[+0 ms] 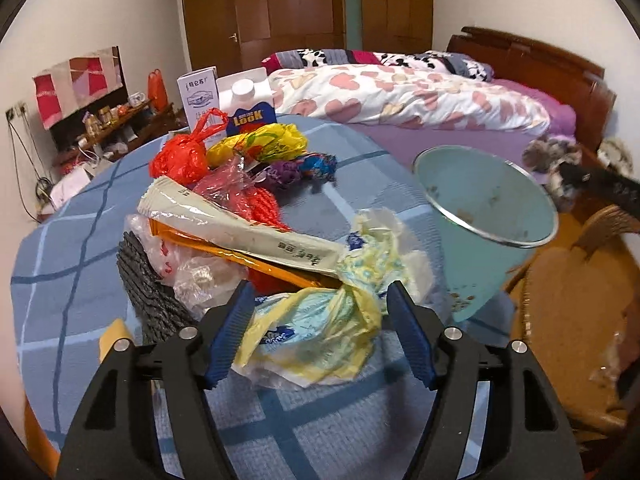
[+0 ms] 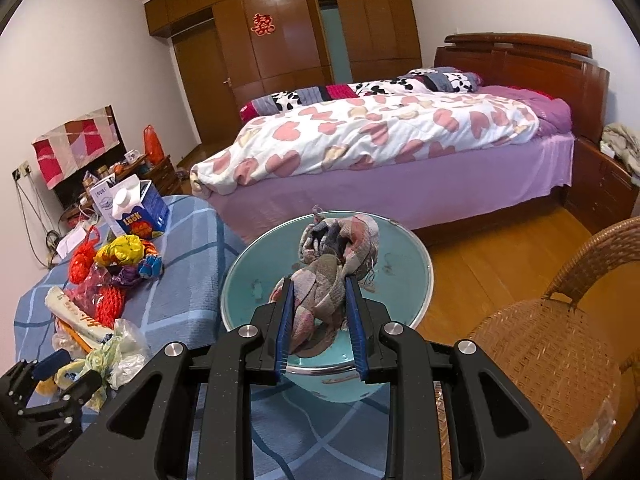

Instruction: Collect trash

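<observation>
Here, rag (image 2: 320, 284) pinched in right gripper (image 2: 320, 322) over teal basin (image 2: 408, 280); left gripper (image 1: 320, 336) agape around wrappers (image 1: 320, 320).

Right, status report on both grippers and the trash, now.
Left gripper open, astride yellow-white plastic bag. Right gripper shut on checked rag over teal basin. Nothing blocking.

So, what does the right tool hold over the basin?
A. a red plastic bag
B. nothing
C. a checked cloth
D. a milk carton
C: the right tool is shut on a checked cloth, and the cloth hangs into the teal basin.
</observation>
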`<action>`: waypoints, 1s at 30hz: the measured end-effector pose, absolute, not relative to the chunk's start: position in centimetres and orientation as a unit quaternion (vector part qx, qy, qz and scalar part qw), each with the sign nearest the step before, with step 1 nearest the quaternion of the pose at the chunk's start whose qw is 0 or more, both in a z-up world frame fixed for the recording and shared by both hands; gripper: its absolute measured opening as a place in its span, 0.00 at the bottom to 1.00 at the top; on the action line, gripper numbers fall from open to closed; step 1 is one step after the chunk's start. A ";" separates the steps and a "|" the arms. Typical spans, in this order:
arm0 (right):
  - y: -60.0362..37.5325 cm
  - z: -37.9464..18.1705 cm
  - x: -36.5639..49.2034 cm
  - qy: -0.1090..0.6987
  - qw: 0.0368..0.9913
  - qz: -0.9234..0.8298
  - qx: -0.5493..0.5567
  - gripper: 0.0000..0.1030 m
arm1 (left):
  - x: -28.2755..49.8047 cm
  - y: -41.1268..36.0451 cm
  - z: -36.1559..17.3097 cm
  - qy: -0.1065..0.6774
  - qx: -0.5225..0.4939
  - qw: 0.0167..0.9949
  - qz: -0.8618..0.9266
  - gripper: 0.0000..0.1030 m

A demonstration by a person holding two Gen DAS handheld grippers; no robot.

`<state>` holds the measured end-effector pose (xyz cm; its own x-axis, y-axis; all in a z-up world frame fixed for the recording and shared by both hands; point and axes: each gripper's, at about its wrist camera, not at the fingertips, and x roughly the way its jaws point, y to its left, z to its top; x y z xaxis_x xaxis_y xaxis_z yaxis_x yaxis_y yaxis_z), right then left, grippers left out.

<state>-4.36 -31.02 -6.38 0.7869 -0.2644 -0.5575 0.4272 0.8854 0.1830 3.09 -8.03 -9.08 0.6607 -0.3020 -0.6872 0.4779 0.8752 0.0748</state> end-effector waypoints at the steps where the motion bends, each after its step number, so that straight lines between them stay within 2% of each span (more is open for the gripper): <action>1: -31.1 -6.4 -4.4 0.270 0.933 -0.186 0.151 0.25 | 3.2 -8.2 -9.2 0.349 0.132 0.902 -0.217 0.59; 6: -31.2 -7.1 -4.0 0.282 0.928 -0.185 0.156 0.25 | 3.1 -9.1 -10.0 0.335 0.178 0.901 -0.209 0.57; 9: -31.1 -7.1 -4.0 0.282 0.929 -0.185 0.156 0.25 | 3.5 -9.1 -10.0 0.341 0.168 0.901 -0.209 0.56; 10: -31.2 -7.1 -4.0 0.281 0.929 -0.184 0.156 0.25 | 3.6 -9.1 -10.0 0.342 0.166 0.900 -0.211 0.51; 12: -31.2 -7.1 -4.0 0.280 0.929 -0.185 0.155 0.25 | 3.7 -9.2 -10.0 0.348 0.157 0.896 -0.226 0.36; 13: -31.2 -7.2 -4.0 0.281 0.929 -0.185 0.155 0.25 | 3.6 -9.3 -10.0 0.349 0.154 0.895 -0.233 0.23; 20: -31.3 -7.1 -4.1 0.283 0.928 -0.186 0.157 0.25 | 3.8 -9.1 -9.6 0.353 0.129 0.896 -0.234 0.19; 30: -31.3 -7.1 -4.1 0.283 0.928 -0.187 0.156 0.25 | 3.1 -8.1 -6.7 0.337 0.103 0.905 -0.239 0.17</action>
<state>-4.11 -31.31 -7.07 0.7696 -0.2587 -0.5837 0.4352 0.8815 0.1833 3.12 -8.06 -6.73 0.6591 -0.3630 -0.6587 0.5012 0.8650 0.0247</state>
